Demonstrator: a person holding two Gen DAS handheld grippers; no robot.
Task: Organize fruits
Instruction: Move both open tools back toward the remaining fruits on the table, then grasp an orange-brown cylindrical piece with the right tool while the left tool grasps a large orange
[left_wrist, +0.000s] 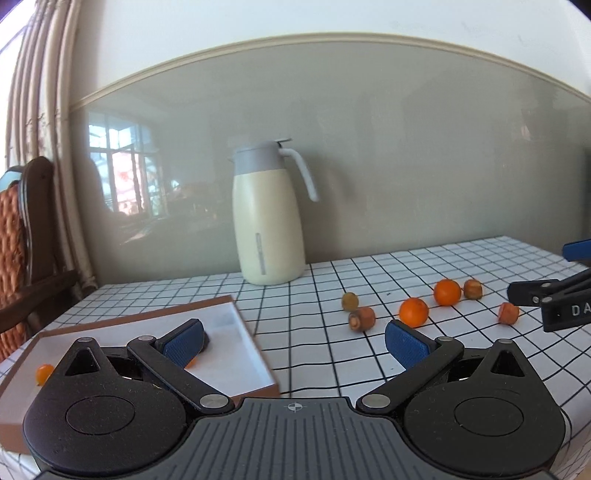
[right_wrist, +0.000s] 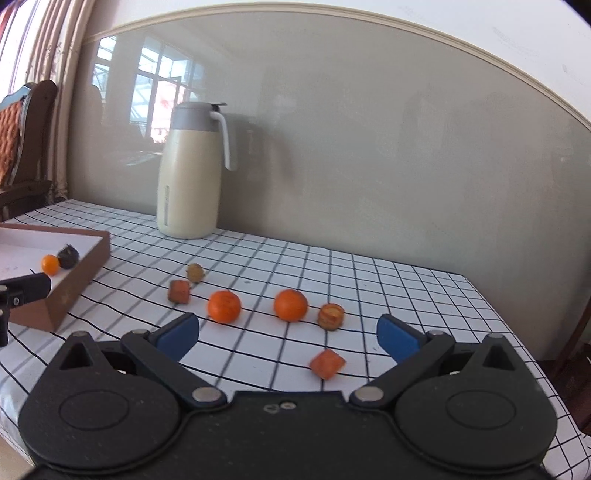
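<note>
A brown box with a white inside (left_wrist: 236, 332) (right_wrist: 79, 275) lies at the table's left. It holds a small orange fruit (right_wrist: 50, 264) (left_wrist: 44, 373) and a dark fruit (right_wrist: 68, 257). Two oranges (right_wrist: 224, 306) (right_wrist: 290, 304) (left_wrist: 413, 312) (left_wrist: 447, 292), carrot pieces (right_wrist: 179, 291) (right_wrist: 327, 363) (right_wrist: 331, 316) (left_wrist: 362, 318) and a small brownish fruit (right_wrist: 194, 272) (left_wrist: 349, 301) lie on the checked cloth. My left gripper (left_wrist: 293, 343) is open and empty, its left finger over the box. My right gripper (right_wrist: 288, 336) is open and empty, above the carrot piece nearest to it.
A cream thermos jug (left_wrist: 267, 218) (right_wrist: 192, 171) stands at the back against the grey wall. A wooden chair (left_wrist: 26, 236) stands left of the table. The table's right edge (right_wrist: 517, 332) drops off close by. The right gripper shows at the left wrist view's right edge (left_wrist: 554, 295).
</note>
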